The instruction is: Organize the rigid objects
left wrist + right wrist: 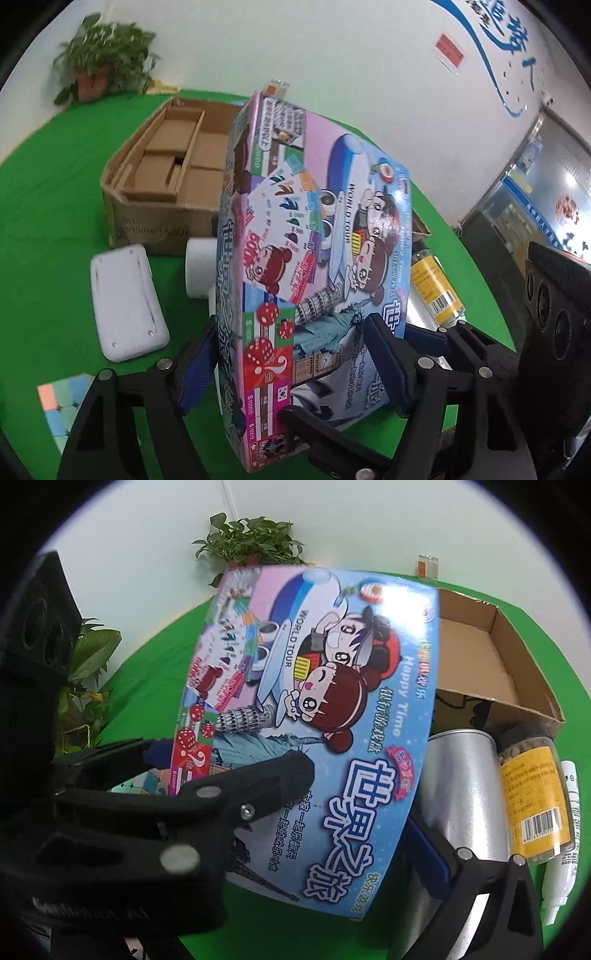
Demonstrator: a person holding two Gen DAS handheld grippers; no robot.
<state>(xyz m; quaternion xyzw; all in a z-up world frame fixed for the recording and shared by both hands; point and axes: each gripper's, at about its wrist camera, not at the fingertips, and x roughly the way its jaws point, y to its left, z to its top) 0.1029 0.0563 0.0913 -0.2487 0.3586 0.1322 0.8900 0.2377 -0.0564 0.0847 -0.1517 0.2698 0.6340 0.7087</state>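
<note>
Game box [317, 236] stands tilted, long axis upright – pinched in left claw [295, 373] – cardboard carton [162, 184] upper left; right claw [354, 805] also grips it

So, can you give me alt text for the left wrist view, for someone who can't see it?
The left gripper straddles the near end of a colourful board game box tilted up over a green table. Behind it sits an open cardboard box with dividers; a white foam block and a pastel cube lie left, a yellow-labelled jar right.
</note>
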